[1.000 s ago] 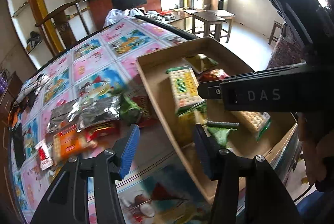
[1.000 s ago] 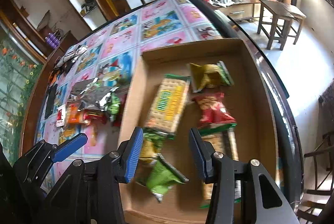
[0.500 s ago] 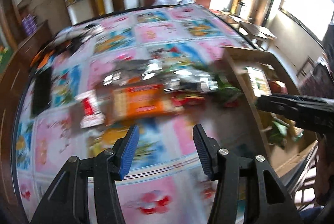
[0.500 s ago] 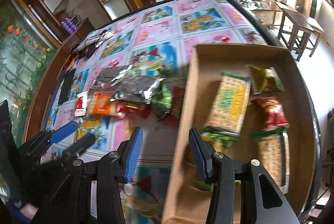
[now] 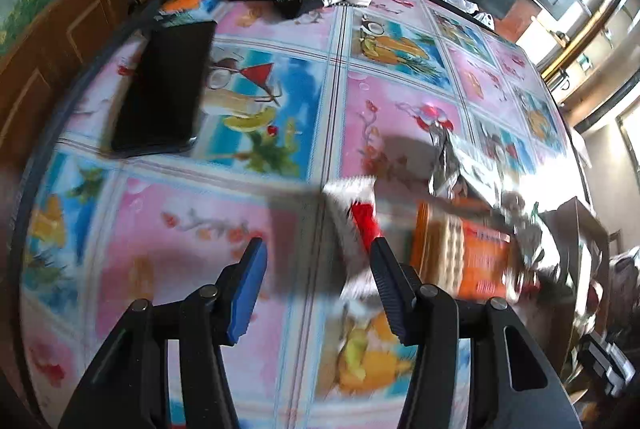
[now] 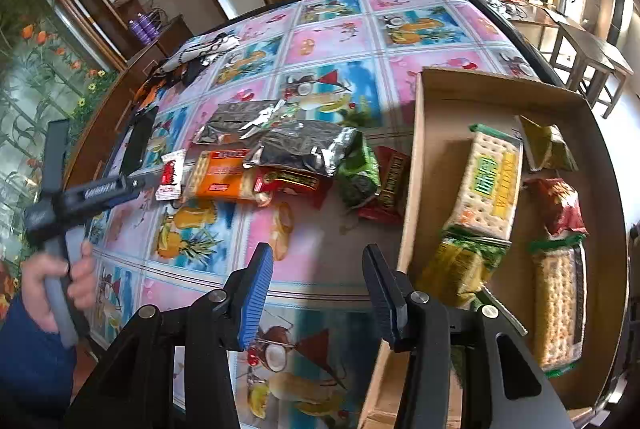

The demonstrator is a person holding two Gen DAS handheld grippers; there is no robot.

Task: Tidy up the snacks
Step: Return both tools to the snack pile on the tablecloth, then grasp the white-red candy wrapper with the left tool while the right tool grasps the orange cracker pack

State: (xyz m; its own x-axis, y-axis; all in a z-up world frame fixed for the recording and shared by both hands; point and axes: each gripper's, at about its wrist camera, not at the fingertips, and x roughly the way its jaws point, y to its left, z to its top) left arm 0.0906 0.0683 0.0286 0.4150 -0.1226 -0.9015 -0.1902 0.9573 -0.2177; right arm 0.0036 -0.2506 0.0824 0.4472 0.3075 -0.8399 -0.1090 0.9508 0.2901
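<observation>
Now that the left gripper has swung away from the cardboard box, where it hovered a second ago, it hangs over the patterned bench just short of the loose snacks. Its jaws stand partly open with nothing between them, and its opening has not altered. In its own blurred view the nearest things are a small red and white sachet just beyond its right finger and an orange cracker pack beside that. The right gripper has drifted off the box too and now sits over bare bench beside the box's left wall, jaws likewise partly open and empty.

I judge that a drop into the box is finished and the left hand is going for the next snack, probably the sachet or the orange pack at the left end of the pile.

The box lies at the right of the bench and holds several snacks lying flat: a long cracker pack with green print, a yellow-green bag at the far side, a red bag, a second cracker pack near the right wall, and a yellow bag by the near left.

Still outside, in a loose heap left of the box: two silver foil bags, a green bag, dark red packets, the orange pack and the sachet. A black tablet lies farther left, apart from them.
</observation>
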